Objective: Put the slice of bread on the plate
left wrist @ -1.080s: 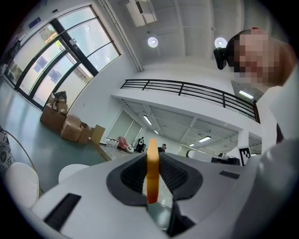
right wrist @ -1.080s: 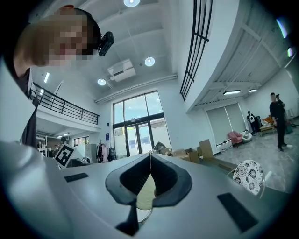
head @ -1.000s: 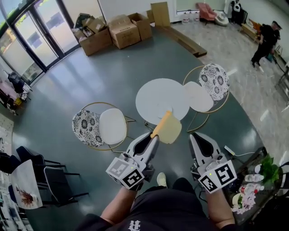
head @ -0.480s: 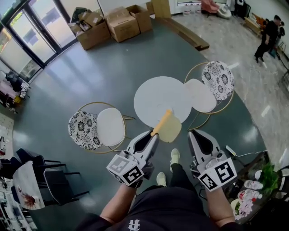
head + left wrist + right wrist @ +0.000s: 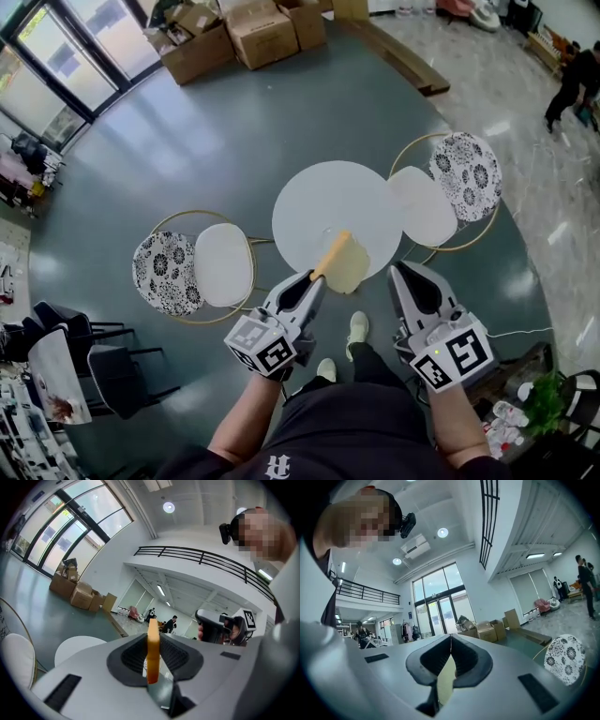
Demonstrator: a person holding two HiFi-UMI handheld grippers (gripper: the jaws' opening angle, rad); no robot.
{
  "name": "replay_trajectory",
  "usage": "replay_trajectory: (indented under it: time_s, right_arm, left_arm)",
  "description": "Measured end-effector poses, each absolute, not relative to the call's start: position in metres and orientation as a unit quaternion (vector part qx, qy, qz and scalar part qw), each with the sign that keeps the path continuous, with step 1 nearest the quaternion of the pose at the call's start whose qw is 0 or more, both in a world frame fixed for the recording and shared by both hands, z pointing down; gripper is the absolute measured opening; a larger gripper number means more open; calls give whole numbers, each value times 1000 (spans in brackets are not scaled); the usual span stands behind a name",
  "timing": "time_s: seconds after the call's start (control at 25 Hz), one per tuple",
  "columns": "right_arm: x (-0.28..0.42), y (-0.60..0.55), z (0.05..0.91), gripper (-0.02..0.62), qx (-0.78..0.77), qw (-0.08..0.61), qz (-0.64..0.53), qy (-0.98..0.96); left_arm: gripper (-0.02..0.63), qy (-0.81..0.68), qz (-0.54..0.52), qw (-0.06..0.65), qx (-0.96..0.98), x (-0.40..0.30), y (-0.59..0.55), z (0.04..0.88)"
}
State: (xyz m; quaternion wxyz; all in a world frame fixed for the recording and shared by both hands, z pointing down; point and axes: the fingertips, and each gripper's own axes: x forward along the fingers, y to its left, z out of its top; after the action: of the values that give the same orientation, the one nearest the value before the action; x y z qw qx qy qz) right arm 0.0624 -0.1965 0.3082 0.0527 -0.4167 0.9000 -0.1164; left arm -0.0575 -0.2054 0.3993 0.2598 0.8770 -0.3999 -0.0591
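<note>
A slice of bread [image 5: 345, 264] with a yellow-orange crust is held on edge in my left gripper [image 5: 317, 275], which is shut on its near end. In the left gripper view the bread [image 5: 153, 653] stands upright between the dark pads. Its far end hangs over the near rim of a round white table [image 5: 309, 202]. My right gripper [image 5: 398, 267] is level beside the bread on the right, jaws shut with nothing between them; its tips [image 5: 450, 637] meet. A faint glassy outline lies on the table by the bread; I cannot tell whether it is the plate.
Two gold-framed chairs with white seats flank the table, one at left [image 5: 192, 267] and one at right [image 5: 450, 187]. Cardboard boxes [image 5: 244, 33] stand on the far floor. A person [image 5: 574, 89] walks at the far right. A plant and clutter sit at the lower right.
Both grippers have travelled forward toward the round table with the bread still held. The bread's far end now overlaps the table's near rim.
</note>
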Motion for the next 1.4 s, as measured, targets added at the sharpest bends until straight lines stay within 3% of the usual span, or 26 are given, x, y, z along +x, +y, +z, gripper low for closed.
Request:
replay_trajectory:
  time_s: [0.36,1.4]
  right_arm:
    - [62,-261,355,5,-382,33,-148,912]
    - [34,-293,525,5,-417,10,-180,891]
  left_arm:
    - [81,-399,-20,301,866,-51,-263,470]
    - [83,-352,29,361,863,-63,-343,688]
